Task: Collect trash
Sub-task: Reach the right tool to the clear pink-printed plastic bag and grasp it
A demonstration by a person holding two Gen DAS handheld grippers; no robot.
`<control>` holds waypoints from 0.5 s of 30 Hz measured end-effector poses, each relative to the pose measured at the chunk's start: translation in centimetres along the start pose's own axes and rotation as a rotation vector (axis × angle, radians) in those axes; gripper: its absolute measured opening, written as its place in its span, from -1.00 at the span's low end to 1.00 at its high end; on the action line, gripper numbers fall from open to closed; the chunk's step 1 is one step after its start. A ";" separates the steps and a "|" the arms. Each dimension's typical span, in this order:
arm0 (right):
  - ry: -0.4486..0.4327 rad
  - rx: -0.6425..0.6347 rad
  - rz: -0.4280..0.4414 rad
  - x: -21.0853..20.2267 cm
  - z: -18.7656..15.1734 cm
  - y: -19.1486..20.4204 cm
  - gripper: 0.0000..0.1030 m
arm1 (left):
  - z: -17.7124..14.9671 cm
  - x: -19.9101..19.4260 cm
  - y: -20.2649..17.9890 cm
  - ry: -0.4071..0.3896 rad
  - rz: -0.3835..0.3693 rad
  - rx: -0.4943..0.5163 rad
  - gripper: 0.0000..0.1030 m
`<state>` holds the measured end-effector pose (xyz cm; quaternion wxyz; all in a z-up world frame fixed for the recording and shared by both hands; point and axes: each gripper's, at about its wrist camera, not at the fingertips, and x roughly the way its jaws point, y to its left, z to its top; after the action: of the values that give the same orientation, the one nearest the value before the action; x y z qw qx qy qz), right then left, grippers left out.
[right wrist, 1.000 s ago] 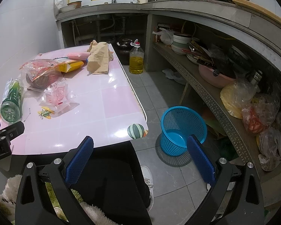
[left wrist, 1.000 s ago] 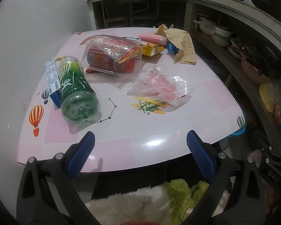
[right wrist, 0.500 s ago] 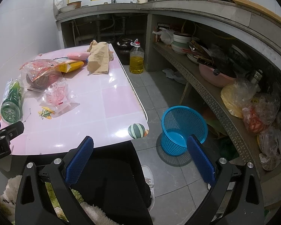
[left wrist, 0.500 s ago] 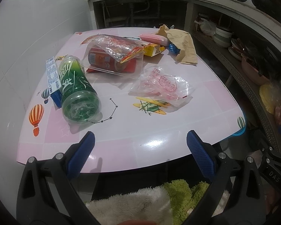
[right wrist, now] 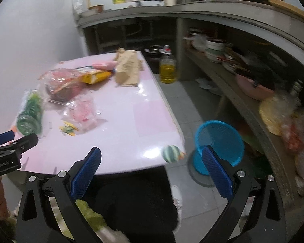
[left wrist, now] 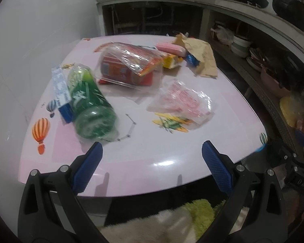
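Trash lies on a pink table (left wrist: 156,147): a green plastic bottle (left wrist: 89,103) on its side, a clear bag around a red can (left wrist: 127,66), a clear pink-printed bag (left wrist: 182,99), a yellow carton (left wrist: 170,60), a pink packet (left wrist: 171,48), a brown paper bag (left wrist: 202,56). My left gripper (left wrist: 152,168) is open and empty over the table's near edge, just short of the bottle. My right gripper (right wrist: 152,174) is open and empty, near the table's front right corner. A blue basket (right wrist: 218,143) stands on the floor to the right.
A blue-and-white box (left wrist: 60,89) lies beside the bottle. A bottle of yellow oil (right wrist: 167,68) stands on the floor beyond the table. A shelf (right wrist: 243,93) with bowls and bags runs along the right. A white wall is on the left.
Both grippers have moved forward toward the table; the views are now blurred by motion. Both stay open. The trash has not moved.
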<state>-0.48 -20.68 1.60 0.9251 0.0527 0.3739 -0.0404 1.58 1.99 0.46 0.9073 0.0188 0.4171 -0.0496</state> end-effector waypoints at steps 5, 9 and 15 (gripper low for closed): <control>-0.024 -0.059 0.147 1.2 3.5 2.0 0.88 | 1.0 -0.3 2.9 -0.038 0.001 -0.045 0.83; -0.025 -0.109 0.230 3.0 6.3 4.2 0.88 | 1.9 -0.2 5.4 -0.068 0.001 -0.082 0.83; 0.114 -0.199 0.407 8.6 8.4 7.9 0.88 | 3.0 0.5 7.8 -0.100 -0.008 -0.102 0.83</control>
<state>12.37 -14.24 2.20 0.8921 0.0377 0.4094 0.1873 5.01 9.45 1.96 0.9267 -0.0314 0.3731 -0.0327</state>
